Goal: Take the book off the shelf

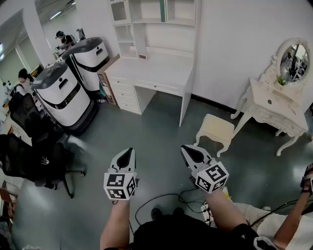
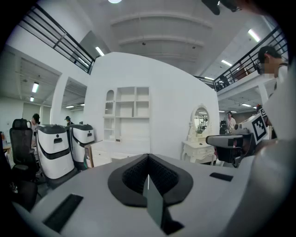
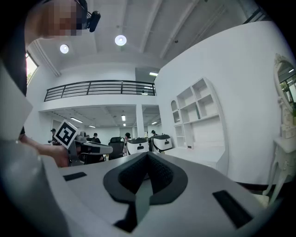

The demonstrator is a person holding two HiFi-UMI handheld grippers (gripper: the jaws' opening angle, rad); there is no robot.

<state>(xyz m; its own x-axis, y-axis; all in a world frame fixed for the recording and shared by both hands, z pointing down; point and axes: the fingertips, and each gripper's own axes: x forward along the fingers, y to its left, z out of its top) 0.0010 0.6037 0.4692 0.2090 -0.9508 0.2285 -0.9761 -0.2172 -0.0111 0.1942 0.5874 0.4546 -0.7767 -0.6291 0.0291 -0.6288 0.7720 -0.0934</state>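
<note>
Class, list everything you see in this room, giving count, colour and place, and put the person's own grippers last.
Desk with shelf unit: one, white, against the far wall.
Tall machines: two, white and black, left of the desk.
Office chair: one, black, near left.
Stool: one, cream, right of the desk.
Dressing table: one, white, far right, with oval mirror.
Cables: several, black, on the floor by the person.
Left gripper: one, grey, shut, empty.
Right gripper: one, grey, shut, empty.

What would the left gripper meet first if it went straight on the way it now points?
Nothing near. Ahead of the left gripper lies floor, then the white desk below the shelves; that desk looks like the first thing in line, though depth is unclear.
</note>
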